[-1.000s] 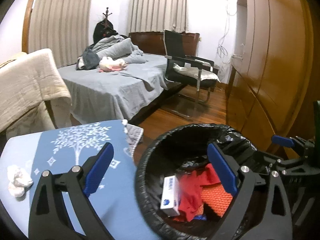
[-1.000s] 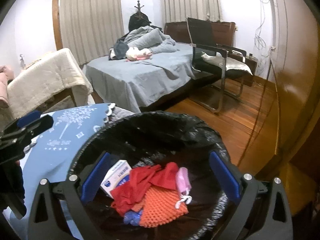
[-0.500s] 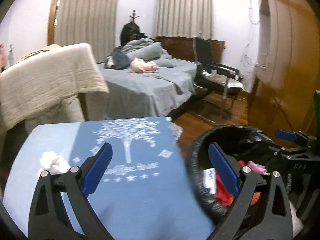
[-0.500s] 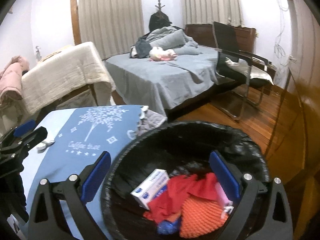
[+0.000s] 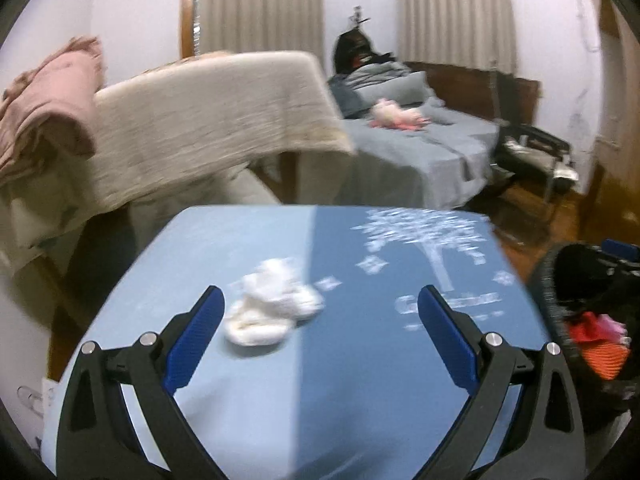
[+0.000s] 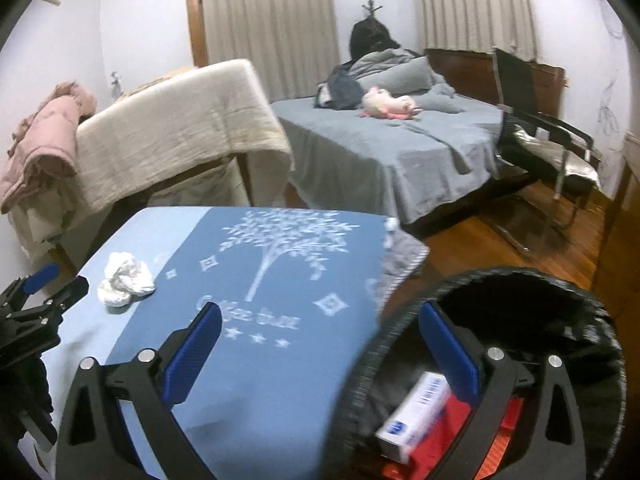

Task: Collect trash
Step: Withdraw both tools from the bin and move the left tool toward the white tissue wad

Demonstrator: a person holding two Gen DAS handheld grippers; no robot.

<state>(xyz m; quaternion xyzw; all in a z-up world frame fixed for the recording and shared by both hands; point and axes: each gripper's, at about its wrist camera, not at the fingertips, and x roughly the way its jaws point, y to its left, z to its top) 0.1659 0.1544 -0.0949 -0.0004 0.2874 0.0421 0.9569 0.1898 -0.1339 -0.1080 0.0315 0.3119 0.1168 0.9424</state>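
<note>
A crumpled white tissue [image 5: 272,306] lies on the blue tablecloth [image 5: 320,380], just ahead of my left gripper [image 5: 320,312], nearer its left finger. That gripper is open and holds nothing. In the right wrist view the same tissue [image 6: 124,278] sits at the table's left side, with the left gripper [image 6: 46,284] beside it. My right gripper [image 6: 320,328] is open and empty, straddling the table edge and the black-lined trash bin [image 6: 560,300]. The bin holds a white box [image 6: 416,412], red cloth and an orange mesh piece [image 5: 604,358].
Behind the table stand a cream-covered piece of furniture [image 6: 180,120] with a pink garment [image 6: 44,140], a grey bed [image 6: 400,148] with bedding and a plush toy, and a black chair [image 6: 540,132]. Wooden floor and a wardrobe lie to the right.
Both grippers swung left, away from over the bin and toward the table. The tissue now lies close in front of the left gripper. Both stayed open.
</note>
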